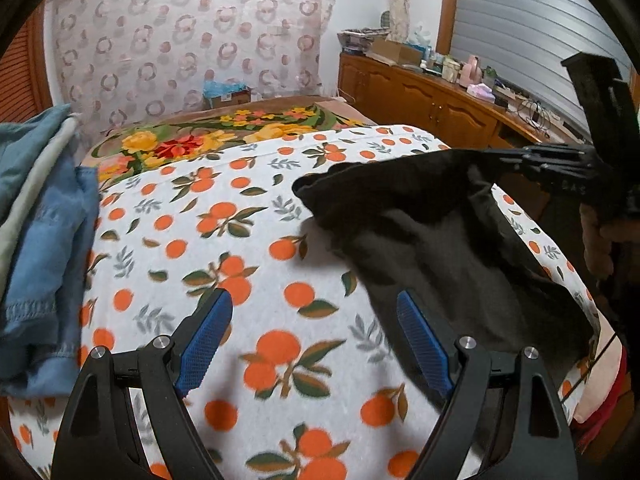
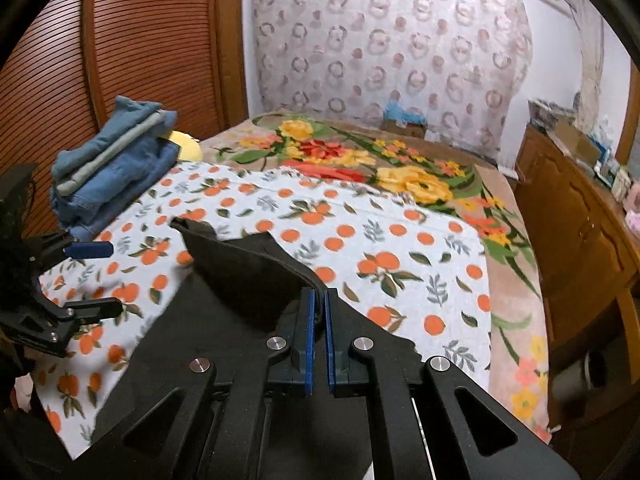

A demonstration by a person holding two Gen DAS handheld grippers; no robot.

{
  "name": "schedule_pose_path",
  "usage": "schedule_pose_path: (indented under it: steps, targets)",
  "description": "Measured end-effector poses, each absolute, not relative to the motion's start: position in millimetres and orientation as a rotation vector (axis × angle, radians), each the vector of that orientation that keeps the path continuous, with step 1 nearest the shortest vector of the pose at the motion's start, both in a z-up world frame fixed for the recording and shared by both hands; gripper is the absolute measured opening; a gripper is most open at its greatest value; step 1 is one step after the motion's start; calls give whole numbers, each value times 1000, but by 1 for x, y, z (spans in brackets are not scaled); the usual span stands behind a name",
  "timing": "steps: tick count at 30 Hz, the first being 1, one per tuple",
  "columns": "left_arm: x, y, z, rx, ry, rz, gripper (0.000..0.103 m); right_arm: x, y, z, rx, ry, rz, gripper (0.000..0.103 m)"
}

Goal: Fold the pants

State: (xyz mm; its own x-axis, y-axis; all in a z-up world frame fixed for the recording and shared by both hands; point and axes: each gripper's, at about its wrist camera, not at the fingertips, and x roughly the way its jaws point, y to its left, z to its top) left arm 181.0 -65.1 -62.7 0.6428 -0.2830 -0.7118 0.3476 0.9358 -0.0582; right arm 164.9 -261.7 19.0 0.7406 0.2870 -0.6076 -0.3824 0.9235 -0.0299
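Bedroom clutter frames the work: an orange-print sheet [image 2: 400,248] covers the near end of a bed, with a flowered blanket [image 2: 360,160] beyond it. On the right gripper [image 2: 318,316], the blue pads [image 2: 309,332] are pressed together, pinching a raised edge of the black pants [image 2: 248,268]. From that pinch the cloth drapes down onto the sheet, its far corner curling up loosely. The left gripper [image 1: 316,336] has its fingers [image 1: 206,340] spread wide with nothing between them, hovering over bare sheet just beside the pants' near edge [image 1: 460,264].

Only one point carries the cloth, so I judge the main risk to be a lopsided drag: pulling with the right alone could twist the pants or bunch the hanging part underneath, spoiling the crease. The pinch looks shallow, so a quick tug might slip the hem out. A pile of folded jeans [image 2: 112,160] sits near the sheet's left edge; a broad sweep of the left gripper could knock it.
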Motion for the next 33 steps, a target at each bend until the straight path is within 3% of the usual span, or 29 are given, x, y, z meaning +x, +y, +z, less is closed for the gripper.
schedule_pose_path:
  steps: [6,10,11,31,33]
  targets:
    - [206,-81,-64,105,820,-391,85,171,-273,16,-83,666,352,10]
    - [225,-89,-64,115,827,-404,85,172,-277,17,-58,672,328,30]
    - [230,-92,-64,116,828,-410,85,173,-278,18,-51,669,321,31]
    - [261,-97,-80,133,867,-406,85,191,-242,-1,-102,767,443,31]
    - [262,-96,-82,132,869,-409,85,192,-243,-2,-111,771,435,17]
